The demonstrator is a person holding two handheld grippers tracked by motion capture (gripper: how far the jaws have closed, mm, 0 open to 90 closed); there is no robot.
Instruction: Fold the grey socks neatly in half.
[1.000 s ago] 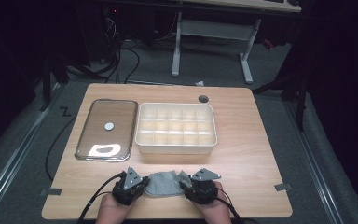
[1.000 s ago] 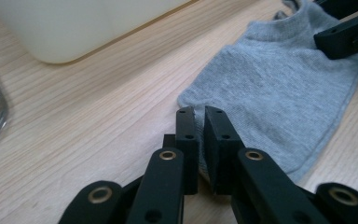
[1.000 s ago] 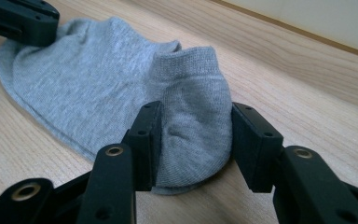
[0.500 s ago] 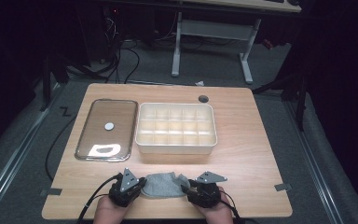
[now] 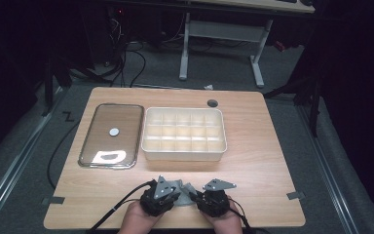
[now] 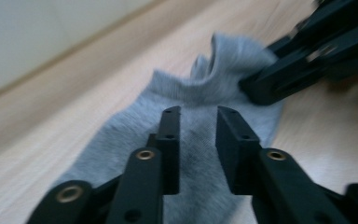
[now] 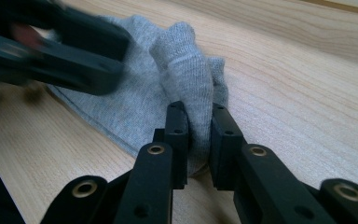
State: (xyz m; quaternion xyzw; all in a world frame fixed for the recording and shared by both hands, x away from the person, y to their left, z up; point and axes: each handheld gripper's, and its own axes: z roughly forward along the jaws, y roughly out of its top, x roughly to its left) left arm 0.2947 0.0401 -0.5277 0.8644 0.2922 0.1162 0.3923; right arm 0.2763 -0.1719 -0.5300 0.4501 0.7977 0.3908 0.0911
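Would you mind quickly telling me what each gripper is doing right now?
Left gripper: open, jaws apart over the grey sock, not pinching it.
Right gripper: closed on a fold of the sock.

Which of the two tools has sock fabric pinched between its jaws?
The right tool: a fold of the grey sock sits between its jaws. The left tool is open.

No readable text, label, brand, number or sign anywhere; none on the grey sock (image 6: 200, 140), none on the compartment box (image 5: 183, 134), none on the glass lid (image 5: 111, 135), none on the wooden table (image 5: 268, 146); only plain surfaces and bare black metal on the left gripper (image 6: 196, 135) and the right gripper (image 7: 199, 135).
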